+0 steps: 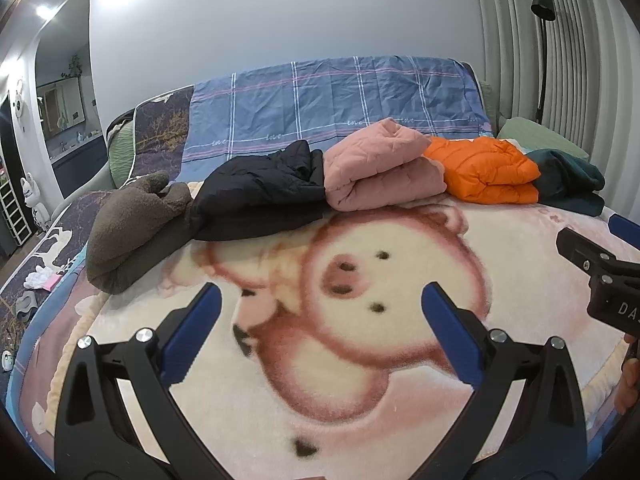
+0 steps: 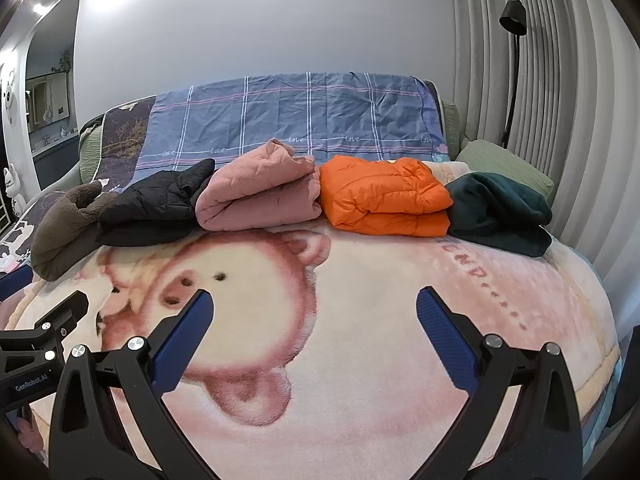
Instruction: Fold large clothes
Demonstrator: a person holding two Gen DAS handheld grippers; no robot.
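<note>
Bed (image 1: pixel 520 240) seen from its foot through two wrist cameras, covered by a plush blanket (image 1: pixel 400 420) printed with a pink cartoon pig. Five folded garments lie in a row across the far part of the blanket, in front of a blue plaid sheet (image 1: pixel 340 96) draped over the headboard. From left to right: a brown fleece (image 1: pixel 128 224), a black jacket (image 1: pixel 260 196), a pink quilted coat (image 1: pixel 380 172), an orange puffer (image 1: pixel 484 172) and a dark green top (image 1: pixel 572 184). Neighbours touch or overlap at their edges. The brown fleece looks the loosest bundle; the orange puffer looks the neatest.

Left gripper (image 1: pixel 320 316) hovers over the bare middle of the blanket, jaws wide apart and holding nothing. Right gripper (image 2: pixel 314 320) hovers beside it, jaws equally wide and empty. Each gripper's black frame shows at the edge of the other's view.

No unfolded clothing is visible on the bed. Judging by this, the folding seems finished or nearly so, unless more clothes wait out of view; the fleece might merit tidying.
</note>
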